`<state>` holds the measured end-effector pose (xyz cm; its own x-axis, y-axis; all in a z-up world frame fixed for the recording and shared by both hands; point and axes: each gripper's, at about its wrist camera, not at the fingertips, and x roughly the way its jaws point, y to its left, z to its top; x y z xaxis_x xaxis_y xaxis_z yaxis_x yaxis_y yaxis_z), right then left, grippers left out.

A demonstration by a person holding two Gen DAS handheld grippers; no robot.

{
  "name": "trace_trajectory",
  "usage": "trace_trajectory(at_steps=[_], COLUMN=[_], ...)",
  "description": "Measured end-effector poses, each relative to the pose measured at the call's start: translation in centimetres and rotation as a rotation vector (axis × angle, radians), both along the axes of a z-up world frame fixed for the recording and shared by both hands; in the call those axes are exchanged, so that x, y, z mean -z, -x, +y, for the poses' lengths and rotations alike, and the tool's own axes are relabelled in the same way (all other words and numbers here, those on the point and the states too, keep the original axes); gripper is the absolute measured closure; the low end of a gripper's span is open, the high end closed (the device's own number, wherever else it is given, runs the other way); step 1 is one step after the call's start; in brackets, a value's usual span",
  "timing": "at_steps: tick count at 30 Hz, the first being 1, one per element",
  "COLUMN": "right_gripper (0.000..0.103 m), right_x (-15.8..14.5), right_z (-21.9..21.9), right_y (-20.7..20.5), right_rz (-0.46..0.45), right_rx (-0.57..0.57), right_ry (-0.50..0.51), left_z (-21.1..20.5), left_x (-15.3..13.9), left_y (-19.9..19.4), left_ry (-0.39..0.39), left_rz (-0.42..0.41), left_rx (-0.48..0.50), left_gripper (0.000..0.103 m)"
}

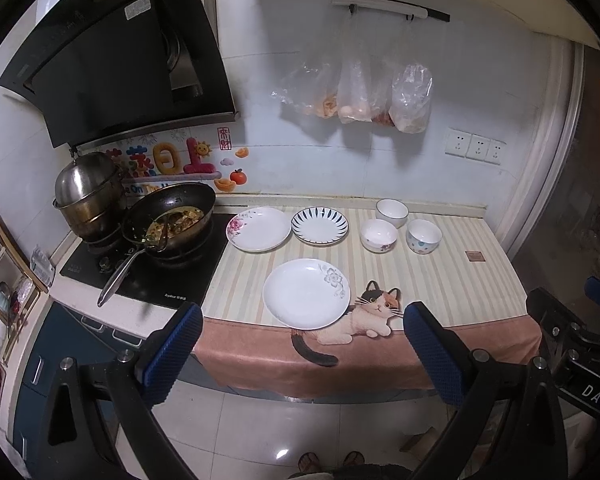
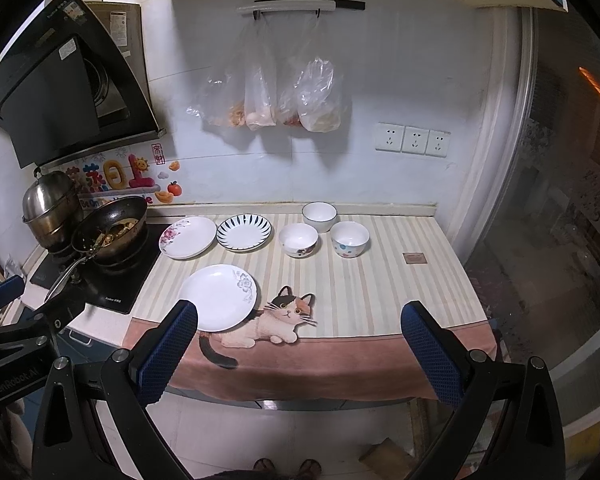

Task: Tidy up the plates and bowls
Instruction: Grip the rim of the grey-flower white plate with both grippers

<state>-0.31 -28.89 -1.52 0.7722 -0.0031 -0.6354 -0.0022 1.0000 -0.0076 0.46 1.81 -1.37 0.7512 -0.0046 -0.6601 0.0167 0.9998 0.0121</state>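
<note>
Both tools hang off the front edge of the bench, above the floor, touching none of the dishes. The left tool (image 1: pixel 302 344) stands wide open with nothing between its blue pads, and the right tool (image 2: pixel 299 342) is spread just as wide and equally empty. The bench (image 1: pixel 452 280) wears a striped cloth with a cat print (image 1: pixel 374 316) at its front edge. Three plates and three bowls sit on it, all upright and none stacked. Nearest the front edge lies a white plate (image 1: pixel 306 294) with a grey flower on its rim, its edge overlapping the cat print. Toward the back edge, just beside the stove (image 1: pixel 148 264), is a white plate with pink flowers (image 1: pixel 259 229); its left rim reaches over the stove's edge. Close to its right is a smaller striped plate (image 1: pixel 320 225), white with dark blue radial strokes around the rim. Further right the bowls form a loose triangle: a plain white bowl (image 1: pixel 392 212) by the back edge, a floral bowl (image 1: pixel 379 235) with a dark purple pattern low on its side, and a dotted bowl (image 1: pixel 424 237) with coloured spots. The bowls are near one another but apart. A wok (image 1: pixel 170 216) with food sits on the stove at the bench's left end.
</note>
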Motion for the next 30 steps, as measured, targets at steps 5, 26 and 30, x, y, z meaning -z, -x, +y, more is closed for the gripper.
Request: trace_trajectory(at_steps=[5,26,30], right_gripper=[0.000,0.009,0.023], right_x=[1.5,33.6,37.3], right_z=[0.5,2.1,4.5], right_y=[-2.0,-36.1,-40.0], right_rz=[0.005,0.633,0.709], right_rx=[0.002,-0.235,-0.283], right_ry=[-0.035,-0.305,-0.309], left_z=[1.0,7.0,7.4], left_x=[1.4,28.5,33.2], left_y=[-2.2,-29.4,-32.3], left_ry=[0.013,0.064,0.105], left_rz=[-0.010,0.591,0.680], left_rx=[-0.009,-0.191,-0.184], left_gripper=[0.000,0.003,0.019])
